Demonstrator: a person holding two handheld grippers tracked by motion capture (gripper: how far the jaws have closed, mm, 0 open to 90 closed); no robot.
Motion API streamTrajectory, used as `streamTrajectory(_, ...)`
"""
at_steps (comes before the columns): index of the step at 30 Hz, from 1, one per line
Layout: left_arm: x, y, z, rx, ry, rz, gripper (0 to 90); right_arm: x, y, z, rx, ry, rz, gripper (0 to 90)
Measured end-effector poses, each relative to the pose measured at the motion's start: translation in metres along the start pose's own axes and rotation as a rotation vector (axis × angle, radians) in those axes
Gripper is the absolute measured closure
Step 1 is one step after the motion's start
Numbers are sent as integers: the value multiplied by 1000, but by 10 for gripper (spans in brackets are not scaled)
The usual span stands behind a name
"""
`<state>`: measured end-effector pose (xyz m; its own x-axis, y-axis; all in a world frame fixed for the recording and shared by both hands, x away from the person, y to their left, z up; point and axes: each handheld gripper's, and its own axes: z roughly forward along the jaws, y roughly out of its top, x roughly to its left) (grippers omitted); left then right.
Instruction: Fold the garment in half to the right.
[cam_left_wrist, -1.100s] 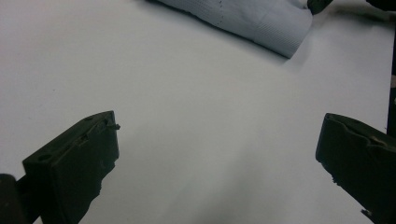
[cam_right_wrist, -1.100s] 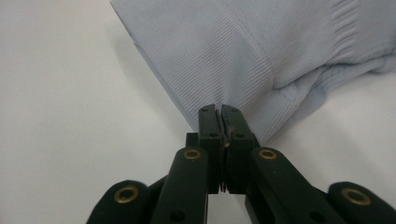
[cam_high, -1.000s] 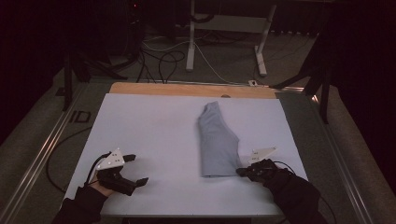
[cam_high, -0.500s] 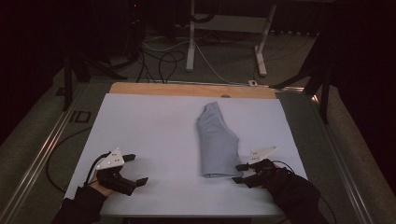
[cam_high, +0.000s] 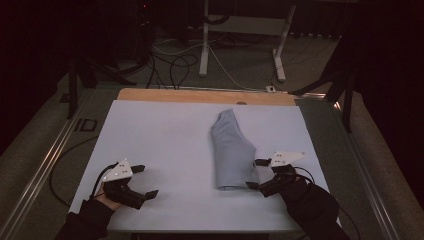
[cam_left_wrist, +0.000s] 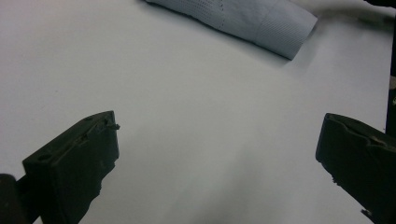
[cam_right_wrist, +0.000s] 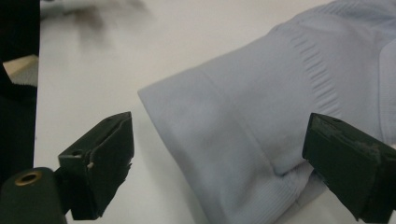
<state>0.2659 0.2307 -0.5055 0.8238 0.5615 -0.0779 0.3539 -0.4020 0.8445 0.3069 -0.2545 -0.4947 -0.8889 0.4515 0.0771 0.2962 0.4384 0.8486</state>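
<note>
A light blue garment (cam_high: 232, 150), folded into a long narrow shape, lies right of centre on the white table cover (cam_high: 160, 135). My right gripper (cam_high: 253, 173) sits at the garment's near right corner. Its jaws have just been opening and now stand wide. In the right gripper view the folded cloth (cam_right_wrist: 261, 107) lies between the jaws of that gripper (cam_right_wrist: 219, 119), with neither pad pressing on it. My left gripper (cam_high: 148, 180) rests open near the front left of the table, nothing in it. In the left gripper view the left gripper (cam_left_wrist: 219, 123) faces bare cover, and the garment (cam_left_wrist: 252, 18) lies farther off.
A wooden strip (cam_high: 200, 96) runs along the table's far edge. Metal rails (cam_high: 45, 165) flank the table on the left. Cables (cam_high: 170, 65) and white desk legs (cam_high: 205, 45) stand on the floor beyond. A person's dark sleeves (cam_high: 315, 210) come in from the bottom.
The right gripper's jaws have gone from shut on the garment's near corner to wide open, letting the cloth go. The left gripper has not moved.
</note>
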Motion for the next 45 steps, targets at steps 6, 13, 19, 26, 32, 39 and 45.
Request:
streamTrajectory(6,-1,0,-1,-4,0,0,4,-4,2,-2,-60,-66,48,87)
streamTrajectory(13,0,0,-3,-8,2,0,4,-4,-2,-7,-50,-128,61,86)
streamTrajectory(19,0,0,-4,-14,3,-2,4,-2,-10,-11,-38,-167,71,86)
streamTrajectory(26,0,0,-4,-12,9,4,4,-4,-21,-16,-23,-180,104,86)
streamTrajectory(32,-1,-1,-3,-12,7,6,4,-3,-34,-20,-16,-194,119,86)
streamTrajectory(39,-1,-2,-2,-2,9,13,4,-3,-43,-23,-12,-216,132,86)
streamTrajectory(45,-2,-4,0,1,11,16,4,4,-53,-29,-9,-236,141,86)
